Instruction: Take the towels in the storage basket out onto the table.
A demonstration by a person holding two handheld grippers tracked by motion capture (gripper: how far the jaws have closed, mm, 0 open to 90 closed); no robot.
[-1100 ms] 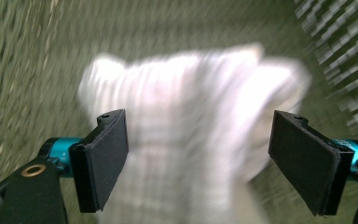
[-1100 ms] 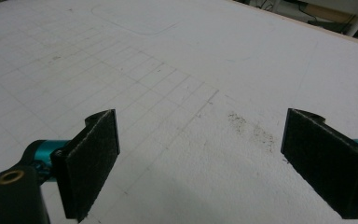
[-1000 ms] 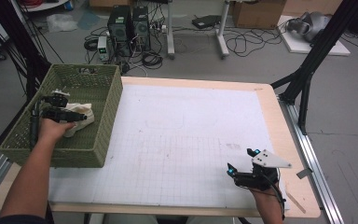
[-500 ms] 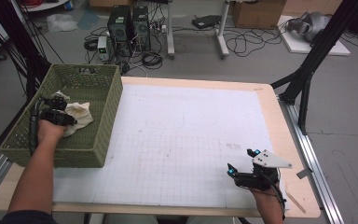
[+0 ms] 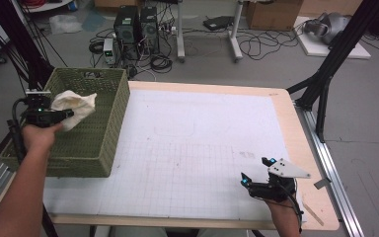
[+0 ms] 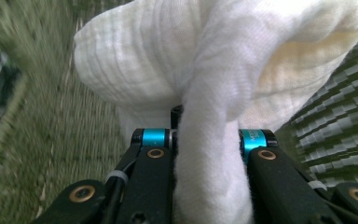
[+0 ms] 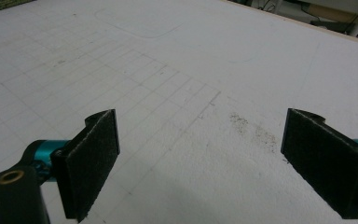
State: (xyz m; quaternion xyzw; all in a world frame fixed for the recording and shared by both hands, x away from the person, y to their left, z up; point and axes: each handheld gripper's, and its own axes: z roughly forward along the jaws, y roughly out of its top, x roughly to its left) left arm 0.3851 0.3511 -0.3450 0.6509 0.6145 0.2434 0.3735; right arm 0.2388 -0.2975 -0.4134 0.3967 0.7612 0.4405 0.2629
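A cream-white cloth hangs bunched over the green woven basket at the table's left edge. My left gripper is shut on the cloth; its jaws have just closed on a fold, which fills the gap between the two black jaws in the left gripper view. The cloth is lifted above the basket's rim. At the table's front right my right gripper rests open just above the white gridded mat, nothing between its pads.
The white gridded mat covers most of the wooden table. Black frame struts stand at the right edge. Computer towers, cables and boxes lie on the floor behind the table.
My left gripper closed on the cloth inside the basket and raised it above the rim. The right gripper stayed where it was.
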